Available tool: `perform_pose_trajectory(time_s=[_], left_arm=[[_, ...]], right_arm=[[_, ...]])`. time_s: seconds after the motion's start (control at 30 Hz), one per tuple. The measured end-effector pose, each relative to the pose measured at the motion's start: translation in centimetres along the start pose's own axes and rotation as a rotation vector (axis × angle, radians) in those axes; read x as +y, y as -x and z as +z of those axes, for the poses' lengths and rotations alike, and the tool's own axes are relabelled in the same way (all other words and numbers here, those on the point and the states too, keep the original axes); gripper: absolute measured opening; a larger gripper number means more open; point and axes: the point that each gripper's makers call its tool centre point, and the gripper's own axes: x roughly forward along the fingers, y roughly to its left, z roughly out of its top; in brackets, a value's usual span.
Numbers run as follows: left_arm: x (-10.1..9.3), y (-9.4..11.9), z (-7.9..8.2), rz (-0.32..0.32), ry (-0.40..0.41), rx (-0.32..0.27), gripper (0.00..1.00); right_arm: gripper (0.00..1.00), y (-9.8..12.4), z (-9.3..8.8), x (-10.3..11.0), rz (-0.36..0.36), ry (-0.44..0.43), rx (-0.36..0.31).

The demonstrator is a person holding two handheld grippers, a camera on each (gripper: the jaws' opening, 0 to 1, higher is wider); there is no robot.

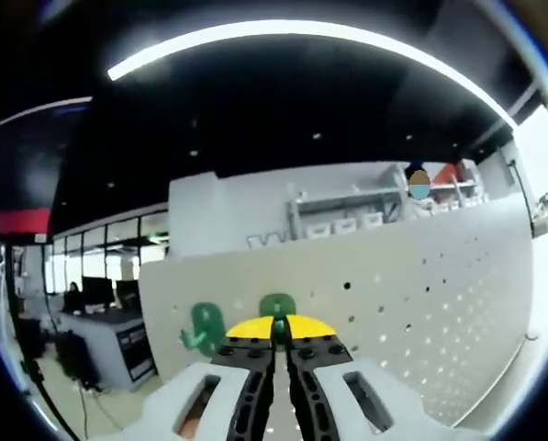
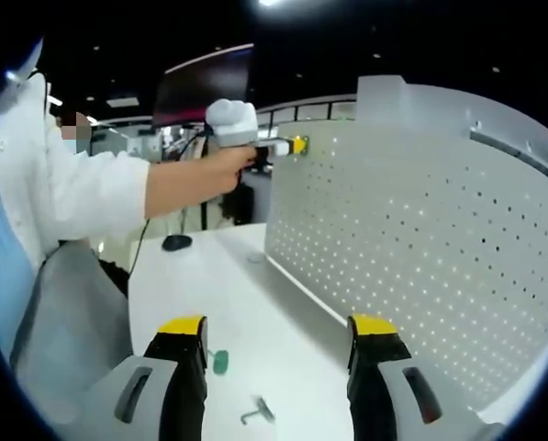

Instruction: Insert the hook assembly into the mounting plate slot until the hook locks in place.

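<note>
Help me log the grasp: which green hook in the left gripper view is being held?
The middle green hook, pinched in the closed jaws of the left gripper. The other green hook sits further left against the pegboard, untouched.

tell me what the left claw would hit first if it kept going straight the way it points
Most likely the white perforated panel. The left claw is shut on a green hook aimed at that panel, so the hook would touch first. Depth is hard to judge.
</note>
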Motion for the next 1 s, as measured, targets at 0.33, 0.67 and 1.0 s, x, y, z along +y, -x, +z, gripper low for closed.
perform_pose_trajectory(time_s=[0.33, 0.67, 1.0], left_arm=[[-0.1, 0.5, 0.2, -0.047, 0.005, 0.018, 0.06], [-0.7, 2.0, 0.4, -0.070, 0.054, 0.014, 0.12], [-0.9, 4.3, 1.5, -0.121, 0.049, -0.021, 0.11]], right_arm=[[0.62, -0.2, 0.3, 0.2, 0.006, 0.004, -0.003], [0.62, -0.1, 0.4, 0.4, 0.004, 0.002, -0.008], [0.62, -0.5, 0.8, 0.9, 0.019, 0.013, -0.017]])
